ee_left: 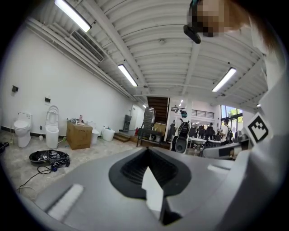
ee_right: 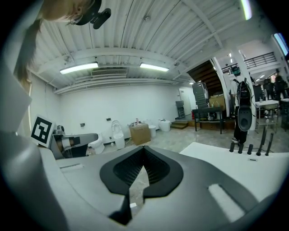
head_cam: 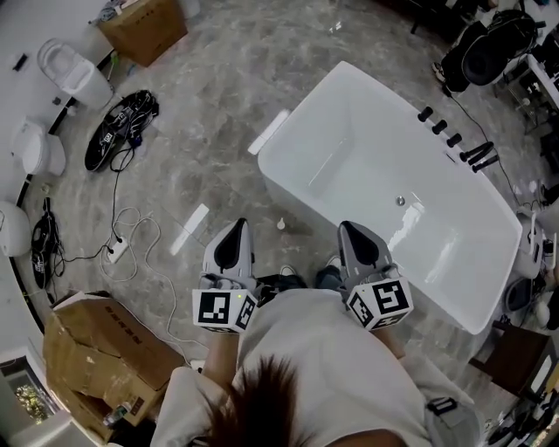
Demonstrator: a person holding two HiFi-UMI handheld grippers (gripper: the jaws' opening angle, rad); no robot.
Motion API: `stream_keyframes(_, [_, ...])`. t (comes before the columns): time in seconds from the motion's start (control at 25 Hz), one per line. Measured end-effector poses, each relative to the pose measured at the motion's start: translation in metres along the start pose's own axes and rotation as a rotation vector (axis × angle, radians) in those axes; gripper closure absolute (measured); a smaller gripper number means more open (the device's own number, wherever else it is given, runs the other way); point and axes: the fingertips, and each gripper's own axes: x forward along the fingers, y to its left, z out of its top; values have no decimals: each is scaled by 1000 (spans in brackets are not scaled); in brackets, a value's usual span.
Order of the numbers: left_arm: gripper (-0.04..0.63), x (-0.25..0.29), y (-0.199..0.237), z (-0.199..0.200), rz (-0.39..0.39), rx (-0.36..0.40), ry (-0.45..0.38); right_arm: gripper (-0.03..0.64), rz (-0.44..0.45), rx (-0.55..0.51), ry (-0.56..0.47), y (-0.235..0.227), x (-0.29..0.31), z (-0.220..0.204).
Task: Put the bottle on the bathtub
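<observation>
The white bathtub (head_cam: 301, 109) stands on the marbled floor, right of centre in the head view, with black taps (head_cam: 450, 135) on its far rim. A small pale bottle-like thing (head_cam: 281, 224) stands on the floor beside the tub's near wall. My left gripper (head_cam: 237, 225) and right gripper (head_cam: 348, 228) are held close to my body, side by side, pointing toward the tub. Both hold nothing. In the left gripper view the jaws meet at the tips of the left gripper (ee_left: 146, 149). The right gripper (ee_right: 143, 148) looks the same, with the tub's rim (ee_right: 253, 169) at its right.
Toilets (head_cam: 74, 70) line the left wall. A cardboard box (head_cam: 144, 26) sits at the back, another box (head_cam: 96, 358) at my left. Black cables (head_cam: 122, 131) and a power strip (head_cam: 116, 251) lie on the floor. Black equipment (head_cam: 489, 48) stands behind the tub.
</observation>
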Motion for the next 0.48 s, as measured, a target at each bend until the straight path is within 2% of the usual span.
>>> stream_keyframes(0.48, [548,-39,7,23,53,21,-42,620,17,-25,-36,25,-14,13])
